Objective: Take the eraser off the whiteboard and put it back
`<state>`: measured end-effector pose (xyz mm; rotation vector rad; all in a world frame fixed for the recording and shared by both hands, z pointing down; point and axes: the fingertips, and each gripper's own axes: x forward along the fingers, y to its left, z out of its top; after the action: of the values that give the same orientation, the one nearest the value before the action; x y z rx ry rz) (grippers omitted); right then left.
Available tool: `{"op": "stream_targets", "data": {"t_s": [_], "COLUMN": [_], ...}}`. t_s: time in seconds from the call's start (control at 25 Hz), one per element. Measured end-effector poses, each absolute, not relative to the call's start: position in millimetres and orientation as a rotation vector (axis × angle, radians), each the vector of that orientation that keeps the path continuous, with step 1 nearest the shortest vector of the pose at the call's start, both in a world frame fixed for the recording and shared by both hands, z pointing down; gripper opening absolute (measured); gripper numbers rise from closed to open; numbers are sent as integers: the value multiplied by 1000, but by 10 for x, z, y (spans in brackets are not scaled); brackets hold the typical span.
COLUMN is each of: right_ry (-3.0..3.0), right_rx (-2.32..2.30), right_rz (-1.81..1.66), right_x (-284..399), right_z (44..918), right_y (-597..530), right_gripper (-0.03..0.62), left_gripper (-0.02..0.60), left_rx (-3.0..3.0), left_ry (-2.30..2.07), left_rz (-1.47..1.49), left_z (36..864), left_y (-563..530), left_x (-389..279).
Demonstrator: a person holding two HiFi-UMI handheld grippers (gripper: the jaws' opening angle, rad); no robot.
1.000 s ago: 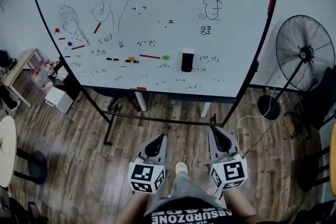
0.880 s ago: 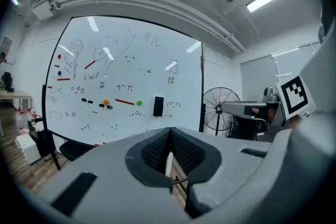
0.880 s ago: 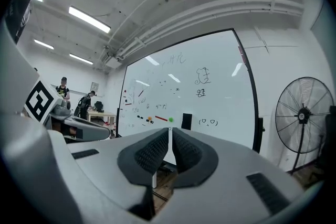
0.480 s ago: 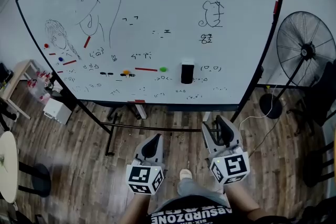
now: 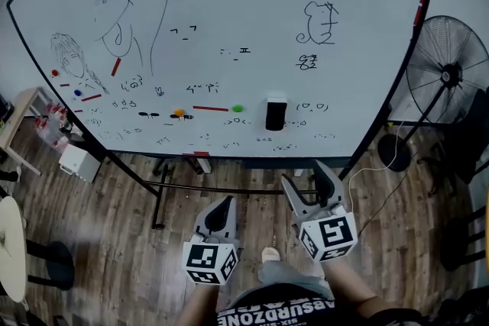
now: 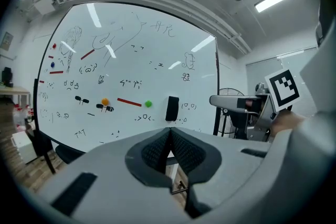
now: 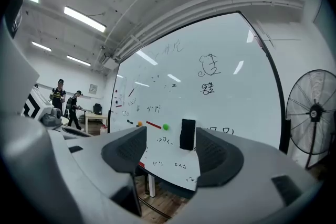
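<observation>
Black against the pale surface, the eraser (image 5: 275,114) sits upright on the whiteboard (image 5: 344,27), close to its bottom edge and a little right of the middle, just right of a green magnet (image 5: 238,108). Nothing props it from below, so it probably clings by a magnet of its own, though at this distance that is only a guess. The right gripper (image 5: 306,178) points level at the board and its jaws are opening with only air between them. In the right gripper view the eraser appears framed in that gap, yet it is well apart from the pads, so the widening reads as preparation for a grab, lined up on the eraser's narrow width. The left gripper (image 5: 222,205) hangs beside it, further from the board, with its jaws pressed together on nothing; it looks idle, since one gripper should be enough for so small a thing. The eraser is not yet taken, and the approach seems the step in hand.
</observation>
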<state>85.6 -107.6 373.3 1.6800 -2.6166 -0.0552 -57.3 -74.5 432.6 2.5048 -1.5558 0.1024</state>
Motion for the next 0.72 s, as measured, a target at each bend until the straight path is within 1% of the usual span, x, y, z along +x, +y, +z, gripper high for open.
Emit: {"op": "stream_targets", "data": {"t_s": [0.72], "right_ry": [-2511], "right_rx": [1727], "right_rz": [21], "right_x": [704], "right_z": [3981], "right_y": [-2166], "right_gripper": [272], "left_gripper": [6], "left_rx": [2490], "left_ry": [-1573], "left_rz": [108], "left_z": [4378], "left_y": [-1369], "left_x": [-629]}}
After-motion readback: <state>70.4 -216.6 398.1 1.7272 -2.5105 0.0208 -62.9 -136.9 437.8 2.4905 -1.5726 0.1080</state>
